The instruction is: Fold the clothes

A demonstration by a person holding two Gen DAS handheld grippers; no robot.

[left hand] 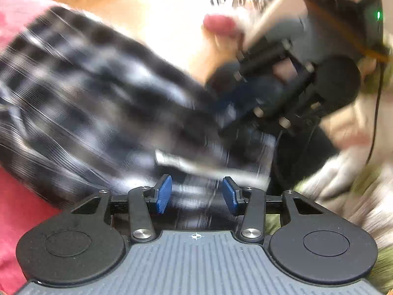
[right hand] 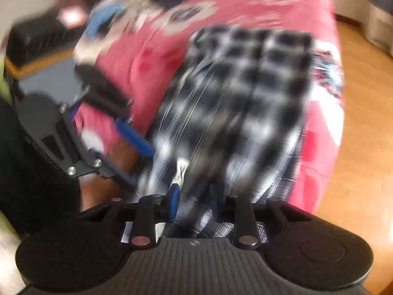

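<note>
The black, white and grey checked cloth garment (left hand: 93,93) lies spread over a pink bedcover with a pale flower print (right hand: 245,2), and both views are smeared with motion blur.

In the left wrist view the left gripper (left hand: 196,194) points down at the garment. Its two blue ribbed pads (left hand: 164,193) stand apart with a clear gap. Checked fabric shows in that gap, below and beyond the tips, and neither pad visibly presses on it. A pale folded edge of the garment runs just ahead of the fingertips. Ahead and to the right of these fingers sits the other gripper's black and grey body, with a fingertip of the person's hand (left hand: 221,27) on it.

In the right wrist view the right gripper (right hand: 196,205) also points down over the garment. Its left blue pad (right hand: 175,202) is plain. The right pad is nearly lost behind bunched checked cloth. The gap is narrow and folds of the garment rise up through it between the fingers. Whether the pads truly pinch the cloth I cannot tell through the blur. The rest of the garment stretches away ahead of these fingertips across the bedcover. To the left of these fingers the left gripper shows, its blue pads apart, beside the garment's near edge. Light wooden floor (right hand: 361,123) lies to the right, beyond the bed's edge
</note>
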